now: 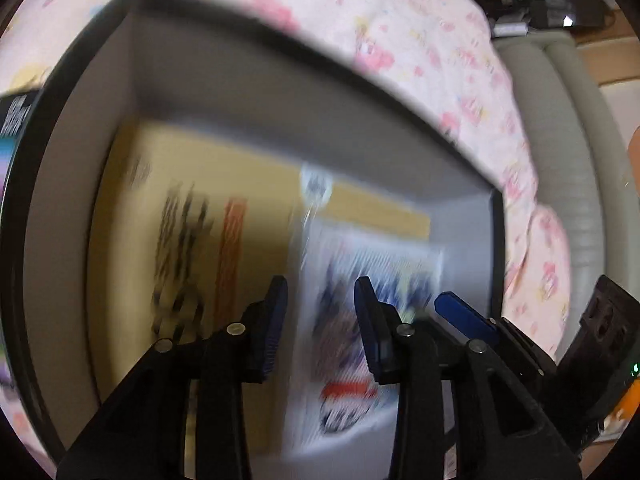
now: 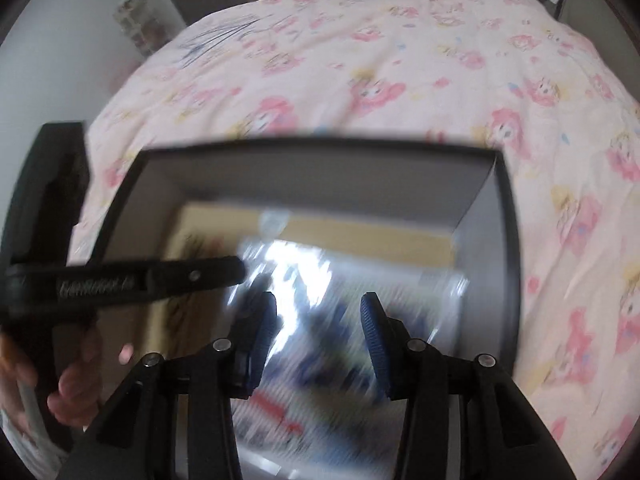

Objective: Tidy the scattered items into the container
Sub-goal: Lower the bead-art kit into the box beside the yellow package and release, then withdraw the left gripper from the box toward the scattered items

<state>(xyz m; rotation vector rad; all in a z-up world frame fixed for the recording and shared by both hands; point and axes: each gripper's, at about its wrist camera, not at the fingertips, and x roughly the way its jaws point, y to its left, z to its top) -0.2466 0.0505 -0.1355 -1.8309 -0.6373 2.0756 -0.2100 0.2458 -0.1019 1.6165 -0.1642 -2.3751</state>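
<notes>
Box mouth: the black-rimmed box (image 2: 506, 216) is open on top, grey walls on all sides.
Box floor: covered by a yellow book (image 1: 192, 220) and a glossy packet (image 2: 320, 320); a grey strip shows along the right wall.
Left gripper (image 1: 320, 320): jaws apart above the box interior.
Right gripper (image 2: 318, 340): jaws apart above the packet.
Around box: pink floral quilt (image 2: 360, 60) lies flat and bare.

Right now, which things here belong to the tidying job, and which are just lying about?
Job:
box, the container
yellow packet, in the box
shiny packet, in the box
left gripper, open
right gripper, open

Lying about:
bedspread
grey hose
</notes>
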